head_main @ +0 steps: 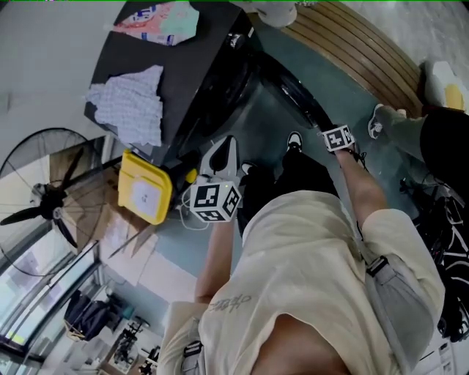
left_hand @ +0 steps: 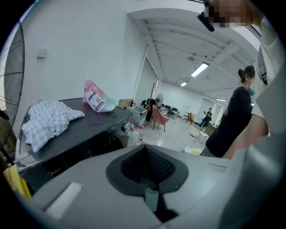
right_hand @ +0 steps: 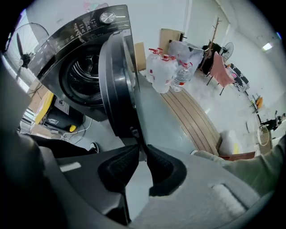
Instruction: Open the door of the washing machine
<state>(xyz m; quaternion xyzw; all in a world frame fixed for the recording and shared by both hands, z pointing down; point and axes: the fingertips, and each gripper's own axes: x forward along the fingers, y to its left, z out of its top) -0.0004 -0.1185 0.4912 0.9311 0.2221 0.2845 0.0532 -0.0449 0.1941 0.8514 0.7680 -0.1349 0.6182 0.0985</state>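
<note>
Two handheld grippers beside a dark front-loading washing machine, filling the head view from ten to twelve o'clock. On its flat top, out of the door's way: a crumpled checked cloth at ten o'clock and a pink packet at eleven.

Near centre, left gripper, jaws pressed together on nothing, looking across the machine's top rather than at its front. Probably parked there as the idle tool, clear of the swing.

Toward one o'clock, door already swung partly off the front, drum exposed behind it.

At two o'clock, right gripper, aimed steeply down, jaws nearly closed and pinching the door's thin outer edge. Seemingly gripped at the rim, far from the hinge, for easy leverage. Task judged well along, with more swing possible.
</note>
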